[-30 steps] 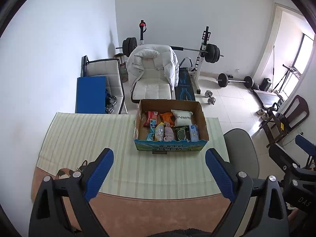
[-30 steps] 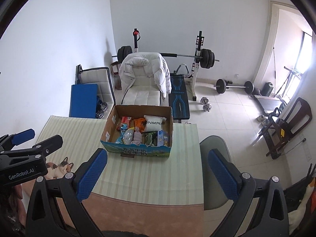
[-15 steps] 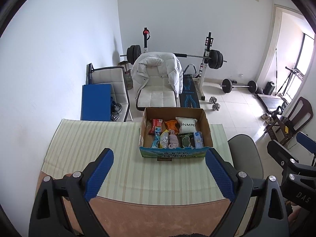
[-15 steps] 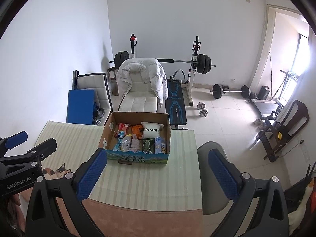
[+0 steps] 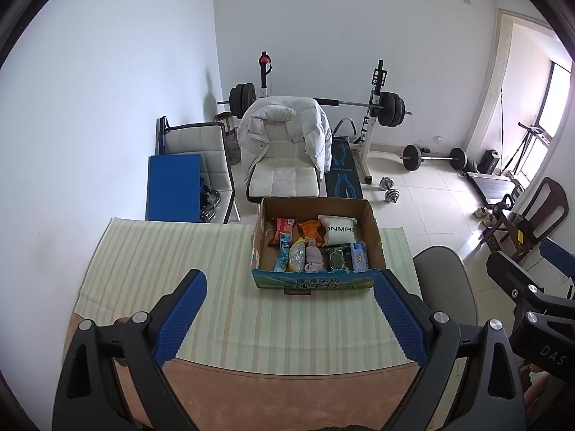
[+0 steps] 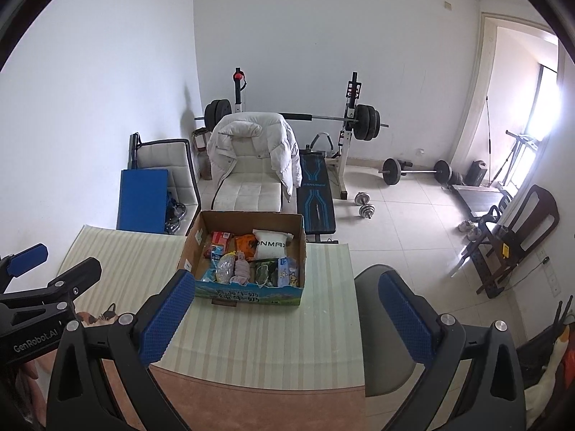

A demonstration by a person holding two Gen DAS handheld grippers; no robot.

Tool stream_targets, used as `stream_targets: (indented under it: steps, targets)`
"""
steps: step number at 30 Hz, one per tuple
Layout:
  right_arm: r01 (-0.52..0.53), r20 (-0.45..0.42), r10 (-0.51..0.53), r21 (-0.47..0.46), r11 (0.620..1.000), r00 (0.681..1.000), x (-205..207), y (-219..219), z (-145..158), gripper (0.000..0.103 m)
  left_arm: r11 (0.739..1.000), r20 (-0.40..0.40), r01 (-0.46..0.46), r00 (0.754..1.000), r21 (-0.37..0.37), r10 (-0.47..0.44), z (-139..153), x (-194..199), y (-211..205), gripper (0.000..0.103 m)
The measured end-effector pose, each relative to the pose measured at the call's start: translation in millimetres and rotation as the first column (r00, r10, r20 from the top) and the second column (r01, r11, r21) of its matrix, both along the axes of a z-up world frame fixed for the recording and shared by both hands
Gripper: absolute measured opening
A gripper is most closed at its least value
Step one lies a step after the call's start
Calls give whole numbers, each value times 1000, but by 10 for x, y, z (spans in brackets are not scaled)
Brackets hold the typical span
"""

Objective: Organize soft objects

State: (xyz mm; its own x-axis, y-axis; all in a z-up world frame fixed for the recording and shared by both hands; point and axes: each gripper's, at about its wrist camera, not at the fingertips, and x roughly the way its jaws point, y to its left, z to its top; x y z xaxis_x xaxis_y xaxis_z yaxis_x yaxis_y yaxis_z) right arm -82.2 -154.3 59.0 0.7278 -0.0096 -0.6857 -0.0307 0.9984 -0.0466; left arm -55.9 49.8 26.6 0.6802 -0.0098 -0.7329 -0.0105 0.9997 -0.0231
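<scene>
Cardboard box [image 5: 316, 248] is seen on the striped worktop [image 5: 172, 273], packed with soft packets [image 5: 312, 248]; none lie outside it. Both left gripper [image 5: 289, 318] and right gripper [image 6: 284, 314] are held back, jaws wide apart and empty. This fits sorting either finished or pending.

A white pillow-like pack [image 5: 338, 230] in the cardboard box [image 5: 373, 237] reads "ONMAX". The left tool [image 6: 28, 327] carries "GenRobot.AI" in the right wrist view; the right tool [image 5: 539, 337] shows "DAS". Chinese characters on the box front [image 5: 316, 283] are too small to read.
</scene>
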Motion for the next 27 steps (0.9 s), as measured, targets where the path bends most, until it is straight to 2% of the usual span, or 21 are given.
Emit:
stream_targets:
  steps: [27]
  targets:
    - [32, -19, -32, -3, 999, 999, -2, -27, -54, 103, 1000, -10, 14, 1000, 3, -14, -9, 59, 18, 95]
